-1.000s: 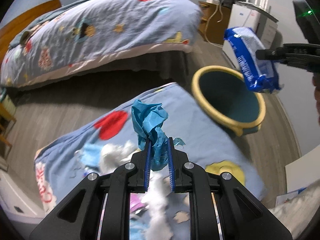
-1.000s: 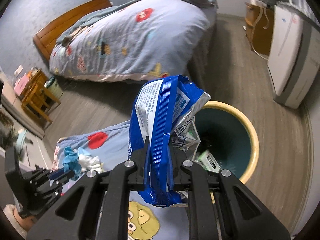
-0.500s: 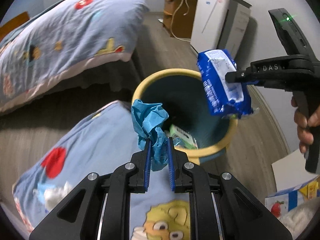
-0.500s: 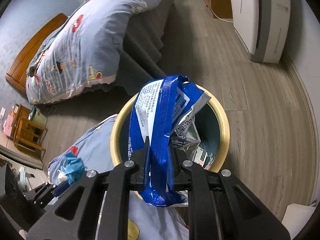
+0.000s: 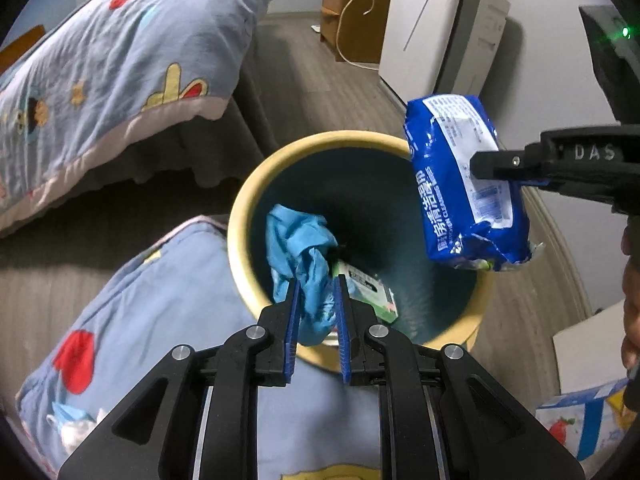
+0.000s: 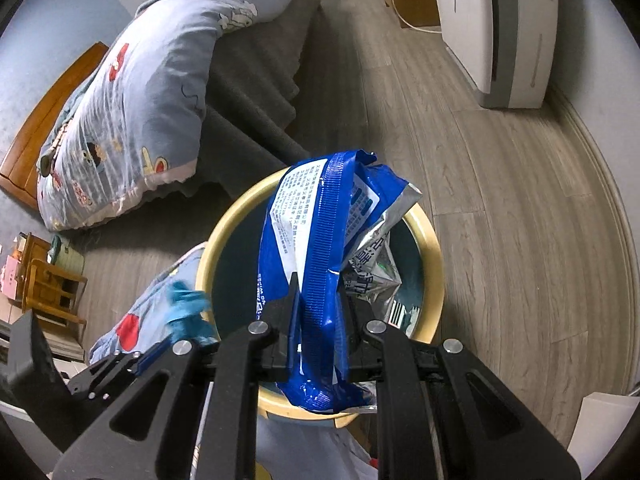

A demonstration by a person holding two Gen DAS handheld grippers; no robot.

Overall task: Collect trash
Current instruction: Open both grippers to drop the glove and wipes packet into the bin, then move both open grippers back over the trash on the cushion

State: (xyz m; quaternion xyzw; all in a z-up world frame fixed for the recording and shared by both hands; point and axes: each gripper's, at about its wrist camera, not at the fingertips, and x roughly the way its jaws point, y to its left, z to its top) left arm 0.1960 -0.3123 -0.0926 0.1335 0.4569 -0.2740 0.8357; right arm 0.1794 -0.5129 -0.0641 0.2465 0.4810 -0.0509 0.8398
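Left wrist view: we read "DAS" on our right gripper, its jaws easing apart with the blue wet-wipes pack printed "KITCHEN CLEANING" between them, over the yellow-rimmed bin. Our left gripper angles steeply down, jaws opening around crumpled blue paper above the bin's near-left rim

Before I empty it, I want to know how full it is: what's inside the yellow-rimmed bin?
Inside the bin, a green-and-white packet lies at the bottom. The crumpled blue paper and the blue wipes pack hang over the opening and cover much of the floor, so the rest is hidden.
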